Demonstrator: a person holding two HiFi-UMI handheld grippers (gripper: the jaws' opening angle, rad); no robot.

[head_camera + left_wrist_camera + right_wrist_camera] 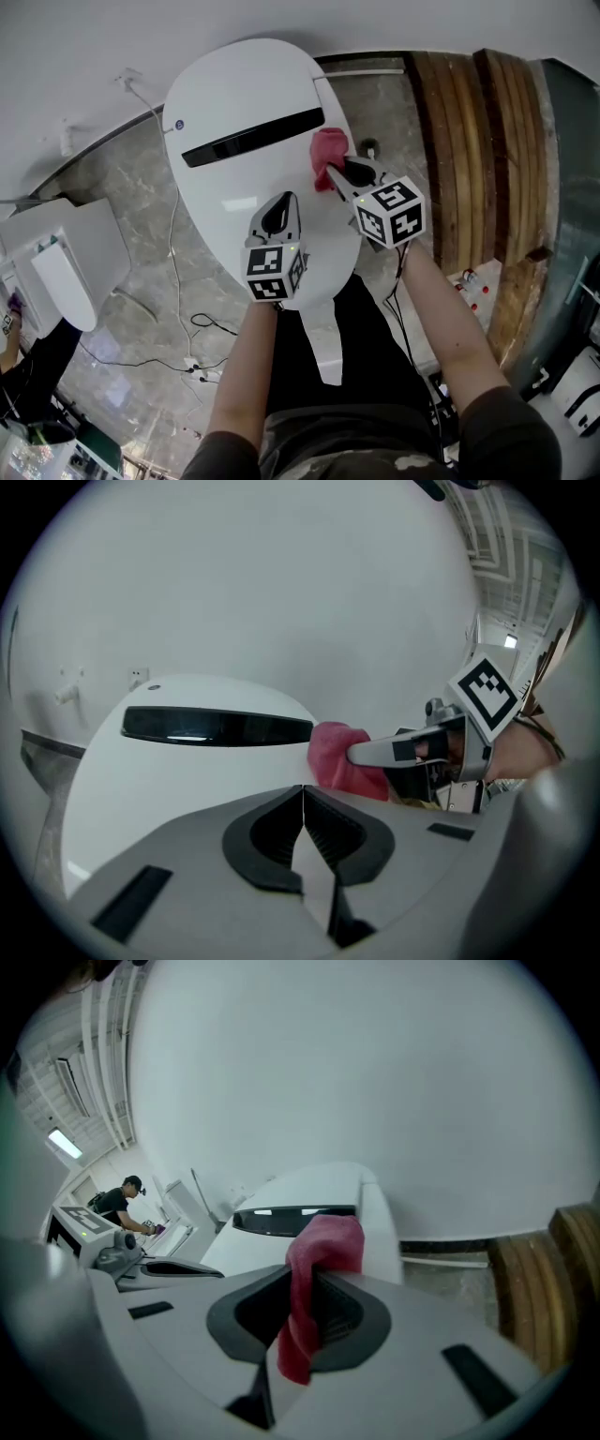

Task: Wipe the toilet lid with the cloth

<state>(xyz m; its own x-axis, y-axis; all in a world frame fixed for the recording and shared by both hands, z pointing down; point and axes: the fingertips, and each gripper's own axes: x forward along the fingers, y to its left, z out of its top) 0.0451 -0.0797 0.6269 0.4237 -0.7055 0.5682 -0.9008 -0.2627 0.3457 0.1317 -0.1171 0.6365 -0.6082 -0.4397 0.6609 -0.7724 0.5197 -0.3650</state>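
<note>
The white toilet lid (234, 197) with a black strip near its back fills the middle of the head view. My right gripper (334, 174) is shut on a pink-red cloth (326, 155) at the lid's right edge; the cloth (314, 1274) hangs between its jaws in the right gripper view. My left gripper (277, 217) is shut with nothing in it and hovers over the lid's middle. From the left gripper view the cloth (333, 755) and the right gripper (361, 755) lie to the right, over the lid (169, 771).
A wooden slatted platform (487, 150) stands to the right of the toilet. Cables (187, 347) trail over the marble floor (122, 244) at the left. A second white toilet part (66, 272) lies at the far left, with a person (117, 1206) beside it.
</note>
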